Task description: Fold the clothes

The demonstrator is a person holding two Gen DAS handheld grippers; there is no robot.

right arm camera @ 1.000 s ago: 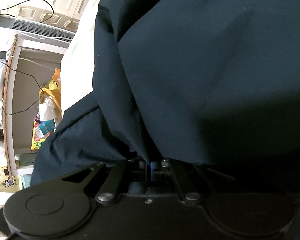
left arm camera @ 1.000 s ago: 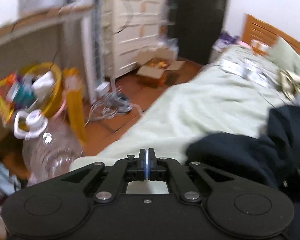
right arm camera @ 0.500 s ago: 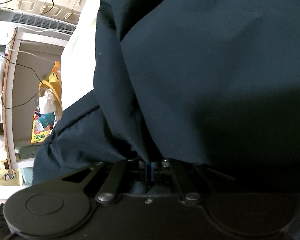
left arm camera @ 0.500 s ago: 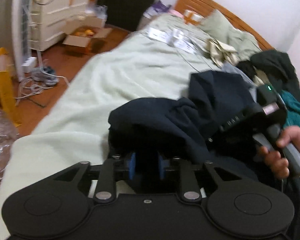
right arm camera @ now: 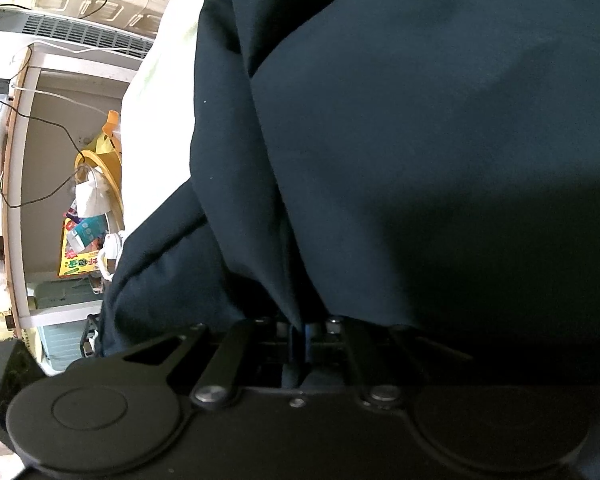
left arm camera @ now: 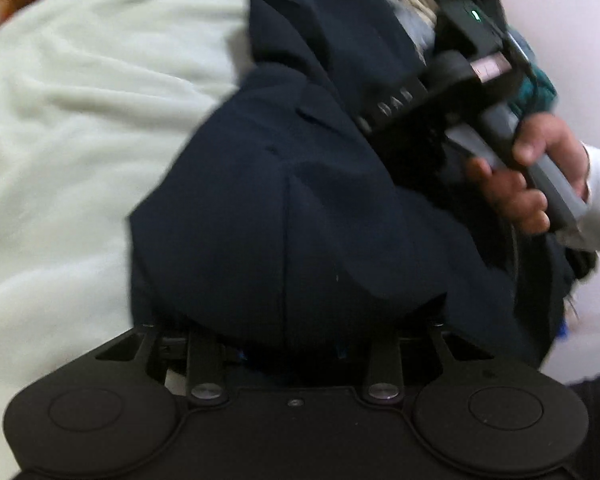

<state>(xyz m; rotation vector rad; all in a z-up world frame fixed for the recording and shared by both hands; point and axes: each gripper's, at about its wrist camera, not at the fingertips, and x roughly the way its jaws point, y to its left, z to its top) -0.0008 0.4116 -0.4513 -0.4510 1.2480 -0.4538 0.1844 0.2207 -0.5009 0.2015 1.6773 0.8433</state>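
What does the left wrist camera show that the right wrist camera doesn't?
Only the left wrist view shows the person's hand gripping the right tool's grey handle, a teal cloth, and the left tool, whose jaws have just been opening, with fabric between them. Only the right wrist view shows the shelf, a black cable and a yellow bag, plus the right tool shut on fabric. Both show the navy garment and the pale blanket.

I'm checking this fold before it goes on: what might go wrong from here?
The left gripper, its fingers just opening, has bunched navy garment between them; closing could pinch several layers. The right gripper holds only a thin fold, which might slip. The garment lies near the bed edge.
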